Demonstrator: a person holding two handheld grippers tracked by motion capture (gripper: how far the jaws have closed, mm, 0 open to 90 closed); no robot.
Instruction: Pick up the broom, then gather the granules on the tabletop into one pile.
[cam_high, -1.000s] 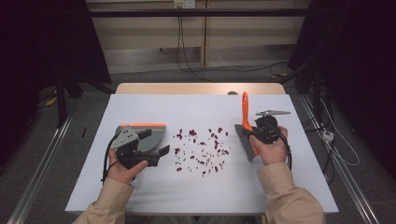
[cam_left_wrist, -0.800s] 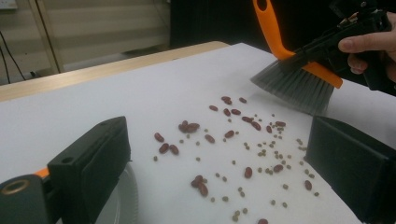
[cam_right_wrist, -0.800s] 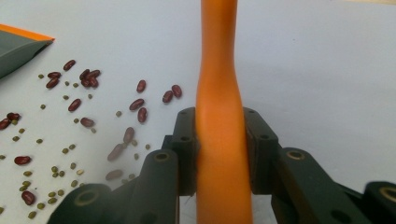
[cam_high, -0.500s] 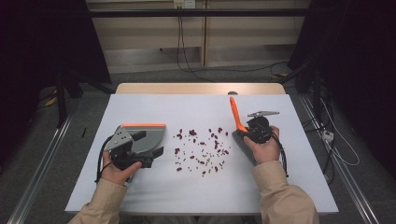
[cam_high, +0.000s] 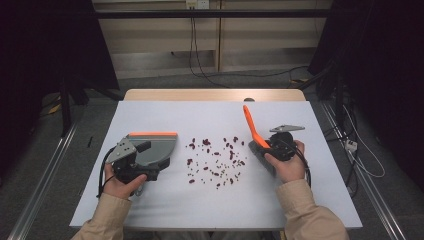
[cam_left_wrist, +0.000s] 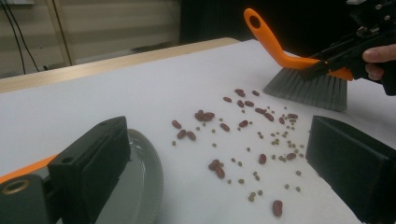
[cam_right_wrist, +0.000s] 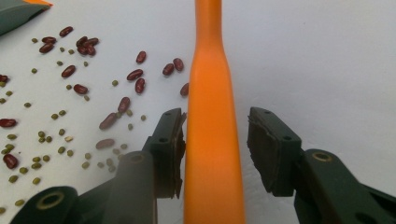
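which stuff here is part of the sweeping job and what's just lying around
In the job: brush, dustpan, scattered beans, left gripper, right gripper.

Lying about: cables on the floor behind the table.

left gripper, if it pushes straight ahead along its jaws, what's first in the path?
Most likely the scattered beans on the white table: they lie right ahead between the left gripper jaws. Beyond them stands the brush with its orange handle, in the right gripper. Depth is hard to judge.
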